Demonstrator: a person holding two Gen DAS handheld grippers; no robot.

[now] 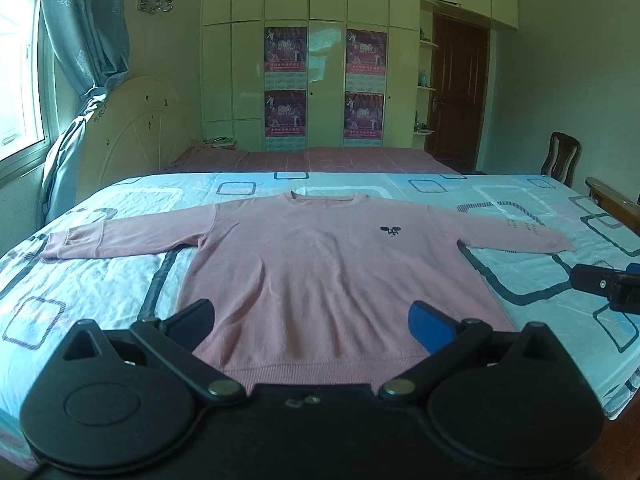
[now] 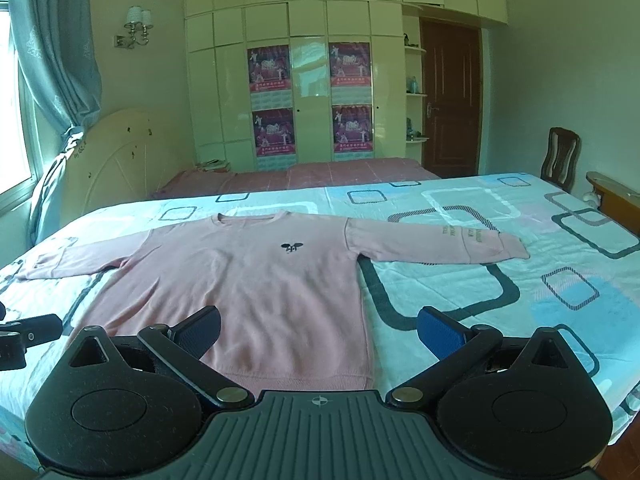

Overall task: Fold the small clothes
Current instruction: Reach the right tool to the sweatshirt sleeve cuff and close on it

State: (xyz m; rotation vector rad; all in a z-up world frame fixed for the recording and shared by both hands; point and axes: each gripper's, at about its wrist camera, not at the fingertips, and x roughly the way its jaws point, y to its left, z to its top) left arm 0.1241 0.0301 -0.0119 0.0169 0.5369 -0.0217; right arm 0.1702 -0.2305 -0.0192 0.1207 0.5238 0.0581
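**A:** Where does the folding stand?

**B:** At the very start, I'd judge. The pink long-sleeved knit sweatshirt point(image 1: 320, 272) lies face up and flat on the bed with the pale blue sheet printed in rounded squares point(image 1: 100, 280), collar away from the cameras, both sleeves spread out to the sides, no fold in it yet.

**A:** And the tools?

**B:** The left gripper point(image 1: 312, 316) hangs over the hem with its jaws spread wide, holding nothing and not touching the cloth. The right gripper point(image 2: 320, 328) hangs over the hem's right corner, jaws just as wide and empty.

**A:** So what does the next move call for?

**B:** Probably lowering each one to pinch a sleeve or an edge, then carrying it across the body without dragging the rest askew.
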